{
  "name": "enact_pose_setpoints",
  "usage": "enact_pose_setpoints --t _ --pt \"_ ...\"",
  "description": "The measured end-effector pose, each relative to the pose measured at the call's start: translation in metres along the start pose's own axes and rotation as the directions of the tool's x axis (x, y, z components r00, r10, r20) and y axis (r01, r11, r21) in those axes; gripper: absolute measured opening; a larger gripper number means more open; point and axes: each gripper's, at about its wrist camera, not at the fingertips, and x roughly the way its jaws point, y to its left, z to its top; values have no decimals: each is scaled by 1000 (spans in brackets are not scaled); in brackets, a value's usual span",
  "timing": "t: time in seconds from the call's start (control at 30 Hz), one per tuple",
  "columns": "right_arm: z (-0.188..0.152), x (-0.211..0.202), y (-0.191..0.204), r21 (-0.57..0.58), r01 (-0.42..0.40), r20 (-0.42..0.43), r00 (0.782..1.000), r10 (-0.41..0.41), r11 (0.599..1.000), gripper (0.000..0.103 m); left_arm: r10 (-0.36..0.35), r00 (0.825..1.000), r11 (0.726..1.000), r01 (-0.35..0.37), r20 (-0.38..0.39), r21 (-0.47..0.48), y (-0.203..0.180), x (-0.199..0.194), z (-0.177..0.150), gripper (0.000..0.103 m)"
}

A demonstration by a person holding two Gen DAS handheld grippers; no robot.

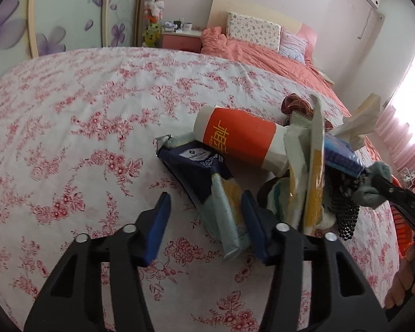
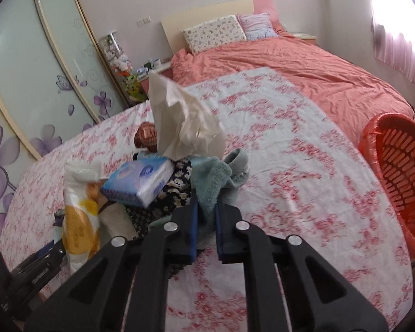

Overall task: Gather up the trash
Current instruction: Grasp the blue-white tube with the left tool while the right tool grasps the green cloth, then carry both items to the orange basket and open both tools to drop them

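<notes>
A heap of trash lies on the floral bedsheet point(image 1: 83, 105): an orange-and-white cup point(image 1: 239, 141), a navy snack wrapper point(image 1: 204, 174), a yellow-and-white wrapper point(image 2: 78, 215), a blue tissue pack point(image 2: 141, 182), a crumpled tissue point(image 2: 185, 121) and a teal cloth point(image 2: 213, 179). My left gripper point(image 1: 206, 215) is open, with the lower end of the navy wrapper lying between its jaws. My right gripper point(image 2: 207, 215) is shut on the teal cloth at the heap's right side; it also shows in the left wrist view point(image 1: 373, 179).
An orange slotted basket point(image 2: 395, 177) stands off the bed's right edge. A small brown woven item point(image 2: 145, 135) lies behind the heap. A pink duvet point(image 2: 290, 63) and pillows point(image 2: 215, 34) lie farther up the bed. Wardrobe doors point(image 2: 27, 83) line the left.
</notes>
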Motion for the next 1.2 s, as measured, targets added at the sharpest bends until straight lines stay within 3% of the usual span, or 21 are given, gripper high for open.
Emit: enact_pose_setpoints --t 0.17,0.53,0.93,1.2 --pt "3 -12 -8 -23 41 43 998 -40 999 11 0 1000 1000 0 -2 -8 1 2 3 48" --pt "-6 -30 -14 -42 63 70 996 -60 997 11 -29 1000 999 29 3 15 6 -2 0 17" --pt "-12 -65 -21 -37 56 128 990 -51 998 11 4 992 998 -11 122 61 16 -61 1 16" --pt "-12 -104 -32 -26 44 198 979 -39 999 11 -53 977 994 32 205 103 -17 -101 9 16"
